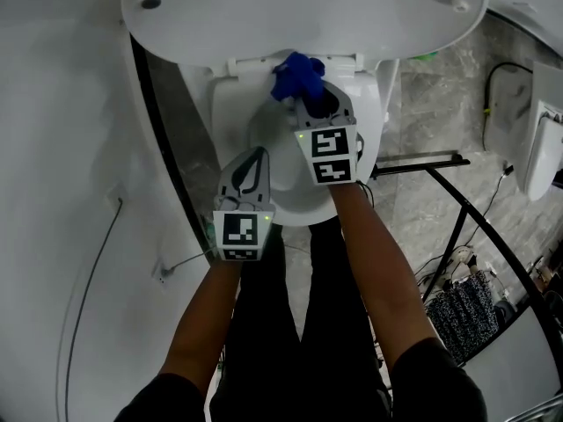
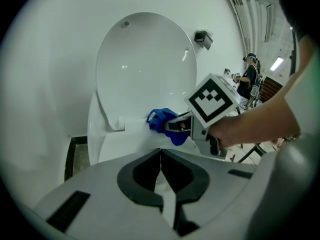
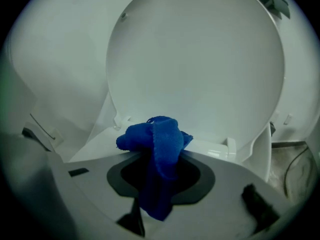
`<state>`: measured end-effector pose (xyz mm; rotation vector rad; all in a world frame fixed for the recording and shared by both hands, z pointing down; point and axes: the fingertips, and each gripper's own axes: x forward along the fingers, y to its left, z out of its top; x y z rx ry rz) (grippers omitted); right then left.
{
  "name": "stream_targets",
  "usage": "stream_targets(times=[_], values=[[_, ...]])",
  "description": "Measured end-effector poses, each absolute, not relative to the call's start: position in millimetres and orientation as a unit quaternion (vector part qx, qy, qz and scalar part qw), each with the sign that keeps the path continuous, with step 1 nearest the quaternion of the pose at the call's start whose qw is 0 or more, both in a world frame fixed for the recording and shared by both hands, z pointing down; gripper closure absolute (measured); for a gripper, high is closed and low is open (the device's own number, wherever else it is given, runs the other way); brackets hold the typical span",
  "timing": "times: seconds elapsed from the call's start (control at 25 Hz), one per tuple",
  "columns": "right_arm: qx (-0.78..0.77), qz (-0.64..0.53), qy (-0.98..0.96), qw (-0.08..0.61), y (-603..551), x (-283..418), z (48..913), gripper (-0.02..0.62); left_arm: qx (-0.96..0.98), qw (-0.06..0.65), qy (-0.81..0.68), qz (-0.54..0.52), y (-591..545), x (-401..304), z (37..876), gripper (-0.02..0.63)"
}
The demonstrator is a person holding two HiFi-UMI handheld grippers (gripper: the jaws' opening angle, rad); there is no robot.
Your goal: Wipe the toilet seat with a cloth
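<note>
The white toilet seat (image 1: 227,121) lies down, and the lid (image 1: 299,7) stands raised behind it. My right gripper (image 1: 303,104) is shut on a blue cloth (image 1: 296,76), which it holds at the back of the seat next to the hinge. In the right gripper view the cloth (image 3: 155,144) bunches over the jaws in front of the lid (image 3: 200,64). My left gripper (image 1: 256,158) is shut on nothing and hovers over the seat's left side. The left gripper view shows its closed tips (image 2: 161,156), with the cloth (image 2: 161,120) and the right gripper (image 2: 174,126) beyond them.
A white curved wall (image 1: 62,148) with a thin cable (image 1: 97,262) runs along the left. On the right there is a black metal frame (image 1: 457,200), floor cables (image 1: 457,275) and a white fixture (image 1: 541,148). A person (image 2: 248,76) stands far off.
</note>
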<state>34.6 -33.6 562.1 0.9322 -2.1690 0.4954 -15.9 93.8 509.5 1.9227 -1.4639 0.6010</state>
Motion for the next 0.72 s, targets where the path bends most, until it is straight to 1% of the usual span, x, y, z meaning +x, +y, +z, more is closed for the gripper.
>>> stream_targets(times=[0.16,0.36,0.72], values=[[0.381,0.212,-0.821,0.368,-41.3,64.3,562.5,0.485,0.736,0.320,-0.554,0.221,94.5,-1.6,510.4,0.595],[0.400,0.203,-0.809,0.380,-50.5,96.3,562.2,0.485,0.731,0.324,-0.563,0.211,93.3,10.9,515.8,0.595],[0.438,0.199,-0.786,0.387,-48.0,142.0,561.9,0.485,0.720,0.333,-0.570,0.212,105.3,8.0,520.4,0.595]])
